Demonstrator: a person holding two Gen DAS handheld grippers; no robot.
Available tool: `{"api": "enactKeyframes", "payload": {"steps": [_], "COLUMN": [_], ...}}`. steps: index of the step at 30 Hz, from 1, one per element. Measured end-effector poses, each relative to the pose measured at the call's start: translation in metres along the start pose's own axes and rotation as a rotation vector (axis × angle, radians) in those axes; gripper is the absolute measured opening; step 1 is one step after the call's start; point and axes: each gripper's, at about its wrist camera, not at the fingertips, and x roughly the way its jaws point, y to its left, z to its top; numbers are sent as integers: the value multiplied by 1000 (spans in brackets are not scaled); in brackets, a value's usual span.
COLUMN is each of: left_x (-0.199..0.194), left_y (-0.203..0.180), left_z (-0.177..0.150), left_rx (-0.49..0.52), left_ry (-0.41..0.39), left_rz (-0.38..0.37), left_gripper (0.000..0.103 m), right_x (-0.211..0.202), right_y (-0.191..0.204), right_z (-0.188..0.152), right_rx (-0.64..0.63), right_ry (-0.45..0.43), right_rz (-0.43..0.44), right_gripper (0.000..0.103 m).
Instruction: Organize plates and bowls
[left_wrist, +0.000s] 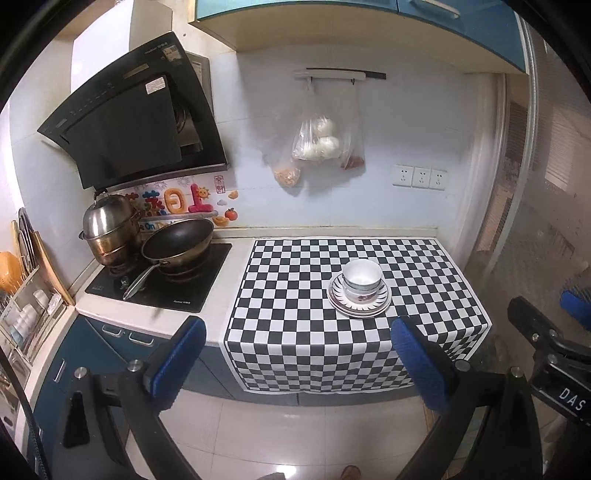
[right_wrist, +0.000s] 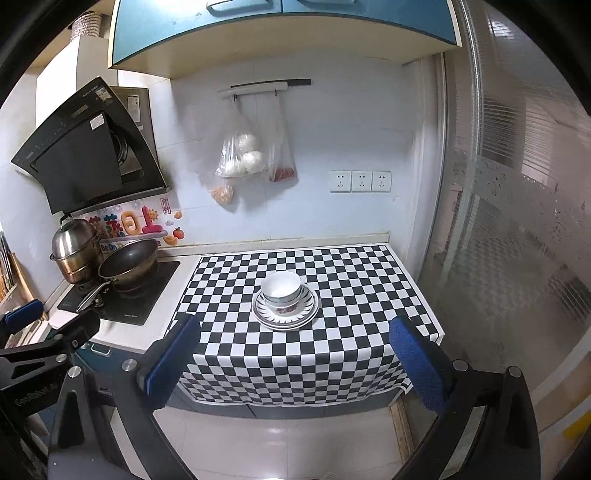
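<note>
Both my tools are held back off the counter, over the pale tiled floor, nothing between the pads. My left gripper (left_wrist: 295, 363) has its blue-padded fingers spread wide, empty. My right gripper (right_wrist: 295, 363) is the same: jaws wide apart, holding nothing. From the left wrist view my right gripper shows at the far right edge; from the right wrist view my left one shows at the far left edge.

The task stack sits on the black-and-white checkered cloth (left_wrist: 295, 295) that covers the right part of the white counter and hangs over its front edge. Stacked round white plates with dark radial rim pattern (left_wrist: 360, 308) (right_wrist: 285, 317) lie flat, roughly mid-cloth. On top of them nested white ceramic bowls (left_wrist: 362, 278) (right_wrist: 282, 290) stand upright, the lower one with a floral print on its side. Exact count of plates and bowls: cannot tell.

Left of the cloth, a black glass cooktop (left_wrist: 207, 273) carries a dark non-stick frying pan with a metal handle (left_wrist: 177, 240) and a lidded stainless steel steamer pot (left_wrist: 109, 225) behind it. Clear plastic bags of white buns (left_wrist: 317, 138) hang on the wall above the cloth.
</note>
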Motion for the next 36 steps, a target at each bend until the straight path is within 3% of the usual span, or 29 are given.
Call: {"api": "enactKeyframes", "payload": {"steps": [13,36], "left_x": [-1,-4], "left_y": [8,7], "left_z": [-2,1], "left_rx": [1,-6], "left_ry": [-13,-24], "left_rz": [3,-1], "left_gripper": [103,103], "right_x": [3,8], "right_y": [17,9], "right_z": [1,5], "right_rx": [-22,-5], "right_ry": [1,-3], "right_rz": [-6,-32], "right_gripper": [103,103]}}
